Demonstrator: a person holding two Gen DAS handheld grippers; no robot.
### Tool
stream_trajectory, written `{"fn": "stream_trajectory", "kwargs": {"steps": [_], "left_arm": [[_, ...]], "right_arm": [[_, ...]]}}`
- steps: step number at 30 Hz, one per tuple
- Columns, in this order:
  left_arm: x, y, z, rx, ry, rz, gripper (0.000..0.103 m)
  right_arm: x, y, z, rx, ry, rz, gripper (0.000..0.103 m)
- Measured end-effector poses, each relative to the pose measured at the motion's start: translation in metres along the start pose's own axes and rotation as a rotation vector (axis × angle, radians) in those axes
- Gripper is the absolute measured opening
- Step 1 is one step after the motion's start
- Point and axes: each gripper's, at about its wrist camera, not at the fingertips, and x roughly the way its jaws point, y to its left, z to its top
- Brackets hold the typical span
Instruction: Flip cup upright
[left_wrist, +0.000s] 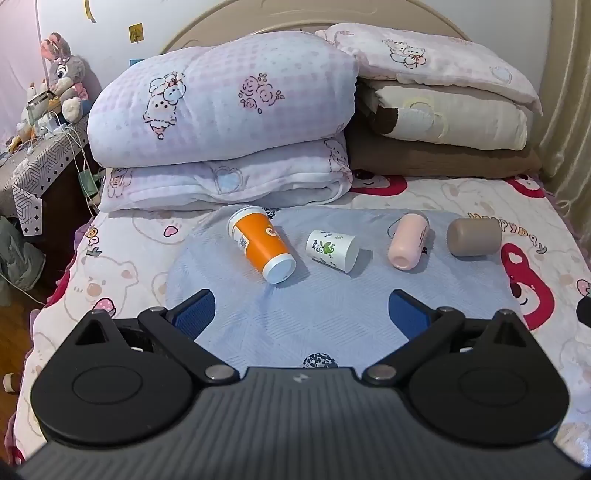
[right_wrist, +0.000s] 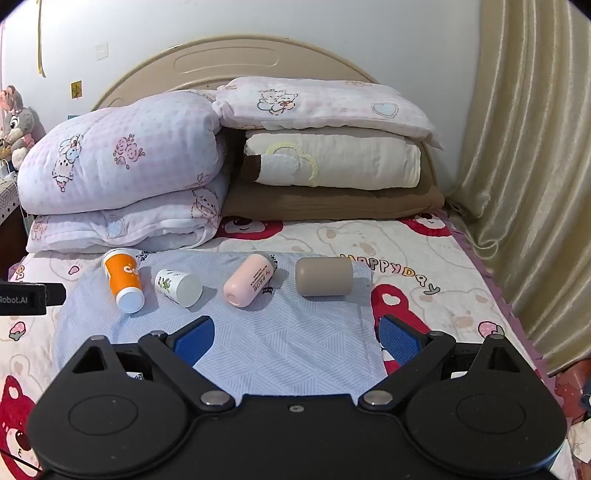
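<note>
You are holding both tongs low over the bed, and nothing is sitting between either pair of fingers. Your left gripper (left_wrist: 301, 312) is spreading wide, its blue pads (left_wrist: 195, 314) hanging above the pale blue cloth (left_wrist: 295, 332) with only bare fabric between them. Your right gripper (right_wrist: 295, 339) is standing just as wide over the same blue cloth (right_wrist: 288, 350), empty too.

Running left to right ahead of your left tongs, four cups are lying on their sides in a row across the cloth. The orange cup (left_wrist: 262, 247) is lying ahead of the left finger, its white base tipping toward you and its mouth pointing away toward the folded quilts (left_wrist: 221, 122). Just beside it, straight ahead of the gap, the small white cup (left_wrist: 332, 251) with the green print is lying with its base turned your way. Ahead of the right finger, the pink cup (left_wrist: 408, 242) is lying lengthwise, one end facing you. Furthest right, past that finger, the brown cup (left_wrist: 474, 236) is lying crosswise at the cloth's edge.

From your right tongs the same row is sitting differently: the orange cup (right_wrist: 123, 282) and white cup (right_wrist: 179, 288) are lying ahead and left of the left finger, the pink cup (right_wrist: 249, 280) ahead within the gap, and the brown cup (right_wrist: 324, 276) ahead toward the right finger. All four are lying apart from each other.
</note>
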Motion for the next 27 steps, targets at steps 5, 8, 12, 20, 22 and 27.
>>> {"fn": "stream_trajectory", "kwargs": {"steps": [5, 8, 12, 20, 22, 27], "left_arm": [[0.0, 0.0, 0.0, 0.004, -0.003, -0.002, 0.102], [0.0, 0.002, 0.0, 0.004, -0.009, -0.005, 0.102], [0.001, 0.003, 0.0, -0.012, 0.004, 0.003, 0.102], [0.002, 0.0, 0.0, 0.002, 0.017, -0.023, 0.102], [0.002, 0.0, 0.001, 0.013, 0.015, -0.018, 0.102], [-0.001, -0.001, 0.001, 0.013, 0.01, -0.017, 0.102]], "right_arm": [[0.001, -0.002, 0.0, 0.002, -0.003, 0.001, 0.098], [0.002, -0.003, 0.0, 0.003, 0.001, 0.003, 0.098], [0.002, -0.004, 0.002, 0.002, 0.005, 0.001, 0.098], [0.005, -0.007, -0.001, 0.004, 0.009, 0.0, 0.098], [0.007, -0.009, -0.002, 0.006, 0.012, 0.0, 0.098], [0.007, -0.011, -0.003, 0.0, 0.015, -0.002, 0.098]]}}
